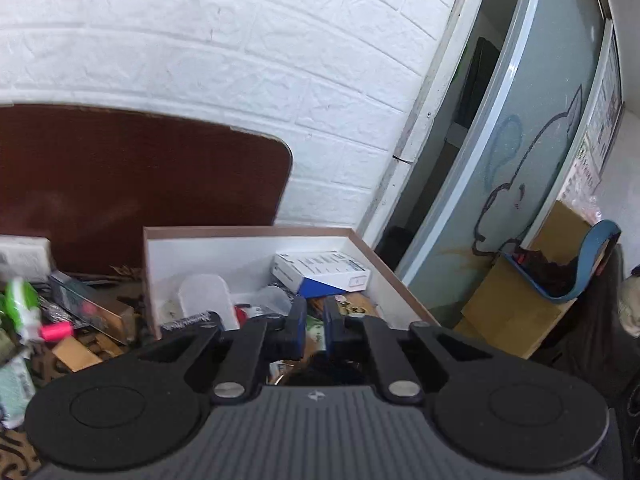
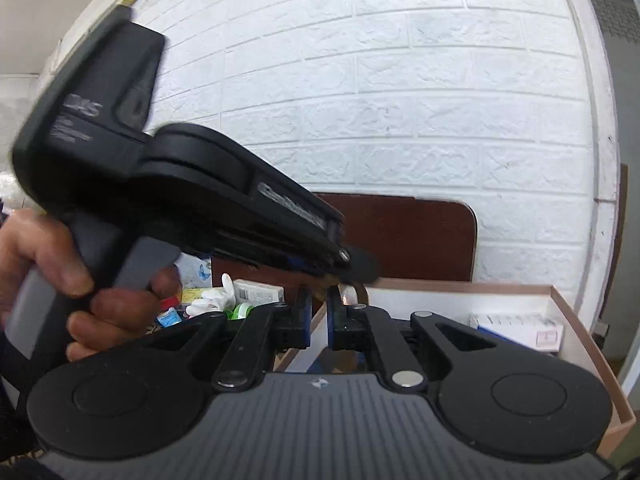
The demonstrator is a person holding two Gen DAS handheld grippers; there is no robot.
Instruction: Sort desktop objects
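The left gripper [image 1: 315,322] is seen w/ its 2 blue-padded fingers [image 1: 299,320] drawn nearly together, a thin gap left between them; nothing is gripped. It is pointed over the near edge of a white-lined cardboard box [image 1: 256,240], which is set against the white brick wall [image 1: 240,60]. Inside the box, beyond the fingertips and apart from them, a white-and-blue carton [image 1: 320,274] is lying toward the far right corner, and a translucent plastic container [image 1: 206,296] is seen left of centre. Outside the box, off its left wall, loose items are scattered on the desktop, incl. a pink marker [image 1: 56,331] and a green-and-white packet [image 1: 22,304].

The right gripper [image 2: 319,316] is likewise closed to a slim gap, w/ nothing between the pads. It is aimed at the box's [image 2: 576,320] left wall. The left gripper's body [image 2: 168,200] is seen above it, held by a hand [image 2: 60,272]. A small white carton [image 2: 258,292] is lying left of the fingers, clear of them.
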